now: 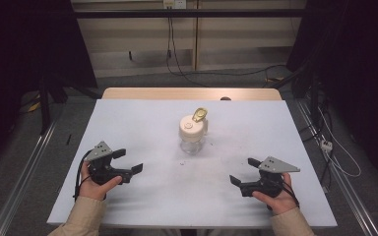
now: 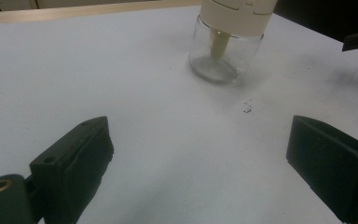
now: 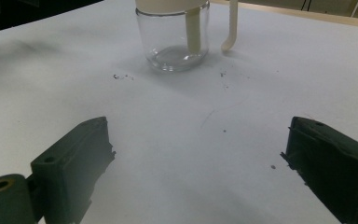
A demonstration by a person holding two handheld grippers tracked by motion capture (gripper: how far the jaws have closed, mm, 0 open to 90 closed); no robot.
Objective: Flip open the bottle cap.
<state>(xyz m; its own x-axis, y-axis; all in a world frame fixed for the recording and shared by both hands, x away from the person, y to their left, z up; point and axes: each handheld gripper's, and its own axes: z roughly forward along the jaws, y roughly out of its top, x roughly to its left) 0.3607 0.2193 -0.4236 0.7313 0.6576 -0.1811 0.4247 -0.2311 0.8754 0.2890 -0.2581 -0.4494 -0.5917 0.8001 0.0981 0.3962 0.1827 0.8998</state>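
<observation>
Jaws wide apart, holding nothing.

Left gripper (image 1: 127,161), right gripper (image 1: 241,170): fingers spread.

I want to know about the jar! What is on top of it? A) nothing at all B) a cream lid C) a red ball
B, since the clear jar on the table wears a cream lid with a gold flap raised at its back.
</observation>
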